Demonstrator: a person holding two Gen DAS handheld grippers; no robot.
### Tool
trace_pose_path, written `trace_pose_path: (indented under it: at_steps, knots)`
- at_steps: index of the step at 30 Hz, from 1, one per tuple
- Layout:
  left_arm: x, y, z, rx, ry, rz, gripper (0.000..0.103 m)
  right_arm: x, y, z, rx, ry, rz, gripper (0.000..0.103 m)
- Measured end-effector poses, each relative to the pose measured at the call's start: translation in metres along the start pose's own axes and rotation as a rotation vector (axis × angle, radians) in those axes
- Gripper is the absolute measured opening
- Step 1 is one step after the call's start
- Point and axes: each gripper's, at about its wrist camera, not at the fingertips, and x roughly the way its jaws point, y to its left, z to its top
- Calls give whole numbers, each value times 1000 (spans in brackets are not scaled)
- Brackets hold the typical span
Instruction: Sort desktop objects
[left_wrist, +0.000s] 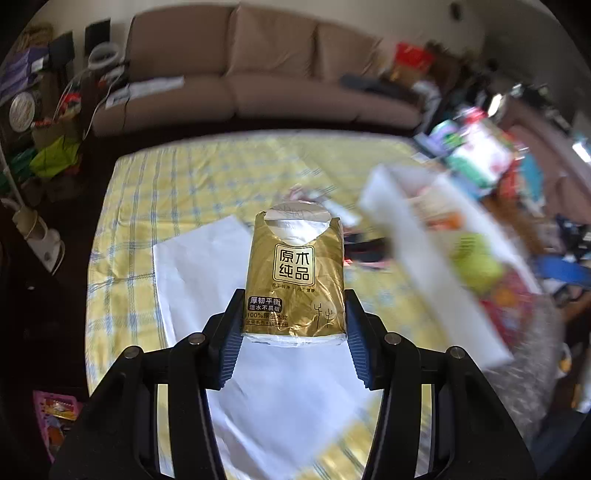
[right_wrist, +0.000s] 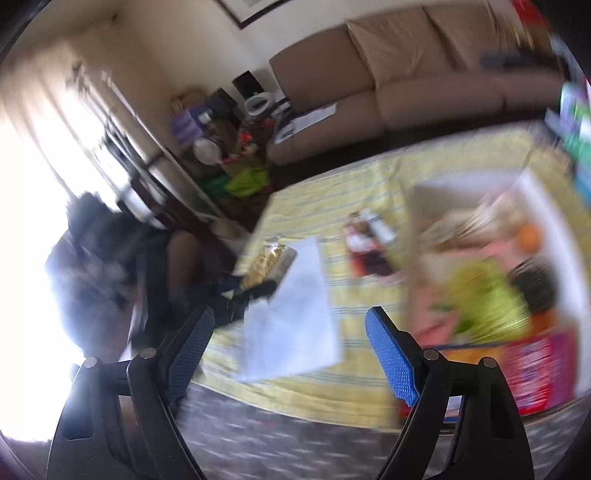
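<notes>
One gold tissue pack (left_wrist: 293, 275) clamped in left fingers (left_wrist: 236, 314); right fingers (right_wrist: 391, 360) apart, empty; items left beside white bin (left_wrist: 413, 236)

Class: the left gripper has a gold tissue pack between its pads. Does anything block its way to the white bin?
Nothing visible. The tissue pack sits in the left gripper; the white bin lies to its right, open-topped.
</notes>
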Motion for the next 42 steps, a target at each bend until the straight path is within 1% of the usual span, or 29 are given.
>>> trace_pose_path:
  at_steps: [1, 2, 3, 5, 7, 8, 9, 10, 11, 12, 15, 18, 20, 22, 24, 26, 28, 31, 34, 37, 40, 42]
  knots:
    - [-19, -6, -5, 8, -25, -25, 47, 6, -1, 1, 43, 5, 49, 83]
    - [-37, -13, -11, 17, -50, -41, 47, 12, -2, 1, 88, 13, 108, 79]
    - [-49, -18, -14, 20, -67, -54, 48, 23, -3, -1, 159, 27, 186, 77]
    - [-73, -31, -24, 32, -87, -97, 48, 37, 0, -3, 230, 52, 261, 64]
    - [-88, -45, -30, 70, -91, -118, 48, 50, 9, -6, 259, 94, 321, 58]
    - [-93, -51, -32, 88, -92, -115, 48, 53, 16, -9, 260, 108, 345, 50]
    - [-96, -57, -35, 105, -94, -111, 48, 55, 22, -12, 250, 121, 354, 45]
    - [-101, -63, -37, 114, -100, -119, 48, 52, 27, -16, 231, 119, 327, 33]
    - [-103, -66, -38, 111, -99, -127, 48, 49, 29, -18, 214, 114, 301, 23]
    - [-105, -69, -37, 103, -97, -138, 48, 44, 30, -20, 195, 105, 282, 21]
    - [-107, -85, -37, 118, -95, -163, 48, 28, 23, -23, 196, 83, 286, 20]
    - [-102, -109, -30, 141, -83, -184, 48, 4, 9, -22, 198, 59, 259, 20]
    - [-92, -130, -18, 150, -63, -210, 48, -13, -7, -15, 206, 38, 240, 20]
    - [-75, -153, 0, 156, -37, -250, 48, -33, -29, -4, 220, 12, 204, 20]
    - [-57, -168, 15, 155, -5, -283, 49, -46, -49, 9, 235, 7, 169, 20]
    - [-34, -184, 32, 151, 30, -297, 49, -53, -66, 20, 246, 6, 135, 20]
    - [-12, -196, 48, 149, 60, -289, 48, -53, -87, 36, 257, 20, 94, 20]
    - [19, -201, 66, 128, 95, -272, 48, -42, -113, 57, 272, 49, 71, 20]
    - [48, -199, 70, 94, 131, -245, 49, -23, -133, 70, 260, 106, 53, 20]
    - [68, -200, 71, 95, 151, -232, 49, -16, -148, 73, 257, 116, 62, 20]
    - [81, -216, 85, 155, 164, -229, 49, -30, -168, 80, 270, 76, 60, 20]
    - [91, -233, 96, 219, 182, -219, 49, -40, -183, 84, 289, 56, 36, 20]
